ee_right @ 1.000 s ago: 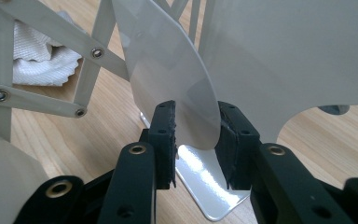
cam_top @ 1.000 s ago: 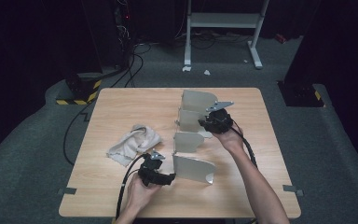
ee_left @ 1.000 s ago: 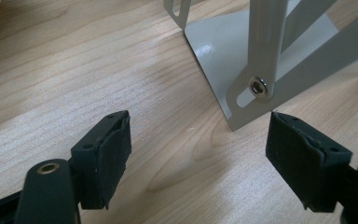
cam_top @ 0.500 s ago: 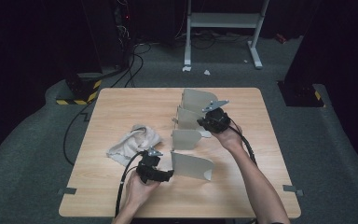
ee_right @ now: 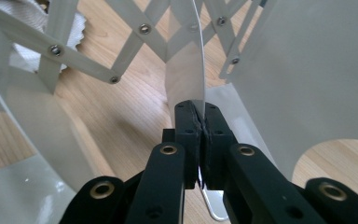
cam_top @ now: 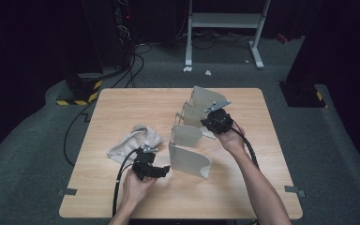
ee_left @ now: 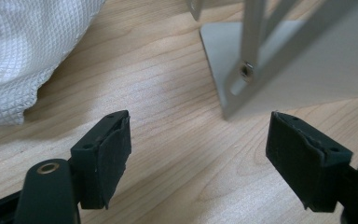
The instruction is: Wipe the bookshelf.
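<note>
Right gripper [ee_right: 200, 135]: jaws closed on the lower edge of one thin upright divider plate [ee_right: 186, 60] of the rack.
Left gripper [ee_left: 198, 154]: jaws wide apart, holding nothing, low over the table [ee_left: 168, 154].
Rack [cam_top: 190, 136]: pale metal expanding file rack, upright plates joined by riveted scissor links [ee_right: 84, 60], standing on the table [cam_top: 122, 112] centre.
Rack relative to left gripper: nearest plate corner [ee_left: 242, 74] just ahead of the open jaws, apart from both.
Cloth [cam_top: 136, 143]: white, crumpled, left of the rack, beside the left gripper [cam_top: 155, 171].
Right gripper [cam_top: 215, 123]: at the rack's right side.
</note>
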The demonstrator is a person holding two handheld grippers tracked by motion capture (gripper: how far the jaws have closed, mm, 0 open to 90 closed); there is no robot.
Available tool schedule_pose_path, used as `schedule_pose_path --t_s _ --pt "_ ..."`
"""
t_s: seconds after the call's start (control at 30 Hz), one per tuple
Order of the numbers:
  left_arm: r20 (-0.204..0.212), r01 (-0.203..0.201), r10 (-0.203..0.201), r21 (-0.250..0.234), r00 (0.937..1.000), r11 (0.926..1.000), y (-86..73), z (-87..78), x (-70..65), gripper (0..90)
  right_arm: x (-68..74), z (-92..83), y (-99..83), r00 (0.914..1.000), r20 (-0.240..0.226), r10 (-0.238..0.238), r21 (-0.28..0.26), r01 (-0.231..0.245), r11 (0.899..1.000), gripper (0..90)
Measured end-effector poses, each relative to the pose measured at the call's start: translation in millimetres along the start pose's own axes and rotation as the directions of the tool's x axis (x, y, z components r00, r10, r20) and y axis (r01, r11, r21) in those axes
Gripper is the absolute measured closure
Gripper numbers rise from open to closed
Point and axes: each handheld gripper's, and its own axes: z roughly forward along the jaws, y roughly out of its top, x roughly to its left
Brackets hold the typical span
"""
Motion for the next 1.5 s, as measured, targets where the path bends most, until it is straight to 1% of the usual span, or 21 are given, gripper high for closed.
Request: schedule_pose_path --t_s 0.17,0.33,0.47,0.6,0.63,0.67,0.73,0.77,0.8,0.87,0.9,0.93,1.03,1.07,1.1,1.17,1.2,1.3,1.43,1.47,1.5 --pt "-0.012 0.015 -0.015 -0.001 0.9998 0.9999 0.6 0.3 2.0 22.0 -1.3 -0.2 0.6 0.9991 0.016 0.039 0.007 -0.039 0.999 90.0" --pt "-0.013 0.036 -0.037 -0.021 0.9992 0.9991 1.2 -1.5 2.0 20.6 -0.4 0.7 3.7 0.9957 0.045 0.081 0.024 -0.082 0.996 90.0" --pt "-0.011 0.052 -0.052 -0.022 0.9986 0.9984 2.2 -1.1 1.7 19.5 3.1 4.0 8.4 0.9900 0.079 0.117 0.029 -0.120 0.992 90.0" --pt "-0.016 0.063 -0.063 -0.020 0.9979 0.9978 3.2 -0.5 -0.8 18.8 6.0 8.7 15.2 0.9785 0.117 0.170 0.038 -0.176 0.984 90.0" --pt "-0.016 0.063 -0.063 -0.020 0.9979 0.9978 3.2 -0.5 -0.8 18.5 6.0 8.7 15.2 0.9785 0.117 0.170 0.038 -0.176 0.984 90.0" --pt "-0.014 0.065 -0.065 -0.015 0.9978 0.9978 4.0 0.3 -2.3 17.6 7.0 11.5 18.3 0.9728 0.132 0.190 0.036 -0.196 0.980 90.0" --pt "0.025 0.081 -0.081 -0.005 0.9964 0.9967 6.0 3.2 -6.1 15.9 8.0 13.0 19.5 0.9694 0.141 0.201 0.037 -0.208 0.977 90.0" --pt "0.025 0.081 -0.081 -0.005 0.9964 0.9967 6.0 3.2 -6.1 15.2 8.0 13.0 19.5 0.9694 0.141 0.201 0.037 -0.208 0.977 90.0" --pt "0.031 0.075 -0.075 0.002 0.9967 0.9972 7.6 6.3 -11.6 14.5 9.3 14.1 20.6 0.9666 0.145 0.211 0.038 -0.219 0.975 90.0" --pt "0.033 0.079 -0.079 0.002 0.9963 0.9969 8.8 8.1 -15.9 13.1 10.5 14.5 21.4 0.9652 0.153 0.212 0.040 -0.220 0.975 90.0" --pt "0.033 0.079 -0.079 0.002 0.9963 0.9969 8.8 8.1 -15.9 10.9 10.5 14.5 21.4 0.9652 0.153 0.212 0.040 -0.220 0.975 90.0" --pt "0.032 0.082 -0.082 -0.003 0.9962 0.9966 10.8 9.3 -21.6 9.1 12.1 14.5 21.7 0.9645 0.163 0.208 0.043 -0.218 0.975 90.0" --pt "0.029 0.074 -0.074 0.007 0.9968 0.9973 15.7 11.6 -30.5 4.0 12.6 14.8 21.1 0.9634 0.163 0.213 0.038 -0.221 0.974 89.6" --pt "0.017 0.067 -0.067 0.006 0.9976 0.9978 17.7 12.5 -33.3 2.2 12.0 14.5 19.8 0.9639 0.168 0.206 0.034 -0.215 0.976 88.6" --pt "-0.010 0.056 -0.056 0.004 0.9984 0.9984 20.3 14.1 -35.7 0.9 11.1 13.6 18.0 0.9633 0.176 0.203 0.031 -0.211 0.977 87.4" --pt "-0.015 0.067 -0.067 0.016 0.9977 0.9976 23.7 18.0 -38.4 0.4 7.1 10.6 12.2 0.9616 0.178 0.209 0.018 -0.216 0.976 78.7" --pt "-0.017 0.071 -0.070 0.017 0.9974 0.9974 24.5 19.6 -40.2 0.2 5.2 8.6 8.4 0.9618 0.160 0.222 0.010 -0.226 0.974 76.0" --pt "-0.037 0.072 -0.070 0.032 0.9968 0.9969 25.3 24.9 -43.5 0.2 0.4 4.9 -4.2 0.9704 0.125 0.207 0.011 -0.210 0.978 69.2" --pt "-0.055 0.091 -0.089 0.027 0.9945 0.9955 26.3 26.6 -43.2 1.0 -6.5 2.1 -27.9 0.9741 0.105 0.200 0.028 -0.204 0.979 65.9" --pt "-0.057 0.097 -0.096 0.023 0.9938 0.9950 26.8 26.7 -43.2 1.1 -8.7 2.5 -32.6 0.9740 0.106 0.201 0.030 -0.205 0.978 65.5" --pt "-0.054 0.104 -0.102 0.020 0.9933 0.9944 27.2 26.9 -43.2 1.5 -11.3 3.1 -38.7 0.9706 0.109 0.215 0.040 -0.220 0.975 65.0"
